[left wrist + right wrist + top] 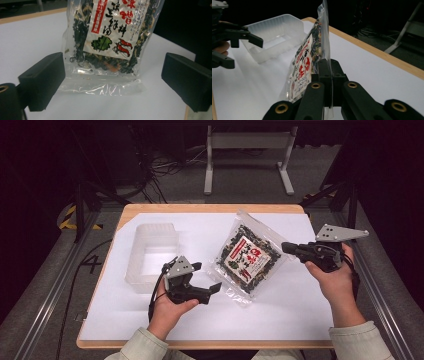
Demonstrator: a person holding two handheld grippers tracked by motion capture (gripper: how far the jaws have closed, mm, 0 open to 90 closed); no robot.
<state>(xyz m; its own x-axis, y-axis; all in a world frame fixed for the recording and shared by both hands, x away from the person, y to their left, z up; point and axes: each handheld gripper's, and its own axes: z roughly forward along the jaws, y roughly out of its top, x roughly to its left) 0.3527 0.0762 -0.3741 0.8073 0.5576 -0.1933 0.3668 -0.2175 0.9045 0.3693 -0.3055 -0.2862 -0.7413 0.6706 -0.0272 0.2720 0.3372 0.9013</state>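
Observation:
A clear bag of dried seaweed mix (248, 257) with a red and white label is at the middle of the white sheet. My right gripper (286, 247) is shut on the bag's right edge; in the right gripper view the film (304, 62) stands upright, pinched between the jaws of that gripper (329, 67). My left gripper (207, 276) is open just left of the bag's near corner. In the left gripper view the bag's sealed bottom edge (105, 87) lies on the sheet between the wide-apart jaws, which do not touch it.
A clear plastic tray (150, 240) sits empty at the left of the sheet, also seen as the tray (274, 22) in the right gripper view behind the left gripper (242, 51). The wooden table edge (210, 208) borders the sheet; a metal frame stands beyond.

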